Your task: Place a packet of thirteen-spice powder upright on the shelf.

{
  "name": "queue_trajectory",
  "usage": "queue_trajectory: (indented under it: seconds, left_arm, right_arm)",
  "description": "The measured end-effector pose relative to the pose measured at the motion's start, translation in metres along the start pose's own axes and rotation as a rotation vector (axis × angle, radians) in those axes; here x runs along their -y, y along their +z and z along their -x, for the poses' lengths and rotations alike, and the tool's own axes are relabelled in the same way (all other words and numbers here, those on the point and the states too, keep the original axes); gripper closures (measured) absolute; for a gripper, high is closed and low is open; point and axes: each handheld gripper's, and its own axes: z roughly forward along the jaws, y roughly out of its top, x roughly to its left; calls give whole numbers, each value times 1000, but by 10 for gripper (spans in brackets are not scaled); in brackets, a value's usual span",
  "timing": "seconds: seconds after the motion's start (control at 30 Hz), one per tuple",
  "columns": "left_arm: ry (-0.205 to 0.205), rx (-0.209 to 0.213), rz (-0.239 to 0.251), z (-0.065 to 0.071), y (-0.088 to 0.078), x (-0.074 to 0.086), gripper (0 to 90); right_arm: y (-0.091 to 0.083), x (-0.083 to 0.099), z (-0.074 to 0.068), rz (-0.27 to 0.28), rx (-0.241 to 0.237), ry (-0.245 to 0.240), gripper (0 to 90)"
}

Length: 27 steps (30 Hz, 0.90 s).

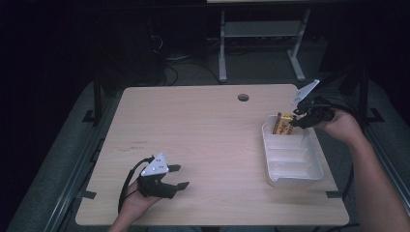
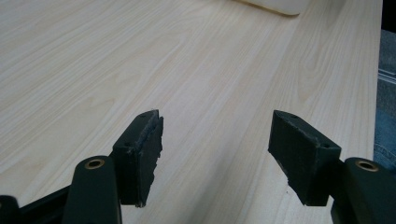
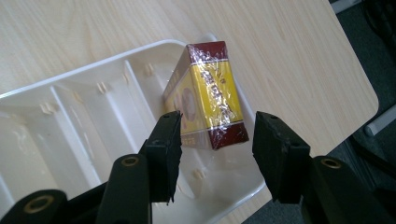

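Note:
A yellow and dark red box (image 1: 284, 124) wrapped in clear film leans in the far end compartment of a white divided tray (image 1: 295, 180) at the table's right. My right gripper (image 1: 296, 118) is at that box from the right side. In the right gripper view the box (image 3: 210, 88) sits between the jaws of the right gripper (image 3: 217, 122), which stand open with a gap on one side, above the tray (image 3: 28, 140). My left gripper (image 1: 183, 176) rests low near the front left of the table, open and holding nothing (image 2: 215, 135).
The tray's other two compartments hold nothing. A round cable hole (image 1: 243, 97) sits near the table's far edge. Bare light wood (image 2: 140, 56) spreads between the grippers. A grey desk frame (image 1: 261, 43) stands on the floor beyond the table.

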Motion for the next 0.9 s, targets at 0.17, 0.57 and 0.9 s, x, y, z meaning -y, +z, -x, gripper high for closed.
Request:
queue_trajectory:
  seconds: [0.17, 0.57, 0.9]
  left_arm:
    - [6, -2, -1, 1, 0, 0, 337]
    - [8, -15, -5, 0, -2, 0, 313]
    - [5, -24, -6, -1, -2, 0, 302]
  right_arm:
    - [-9, 7, -4, 39, -12, 17, 486]
    - [-26, 29, -20, 99, -39, 55, 451]
    - [-34, 45, -35, 132, -34, 56, 444]
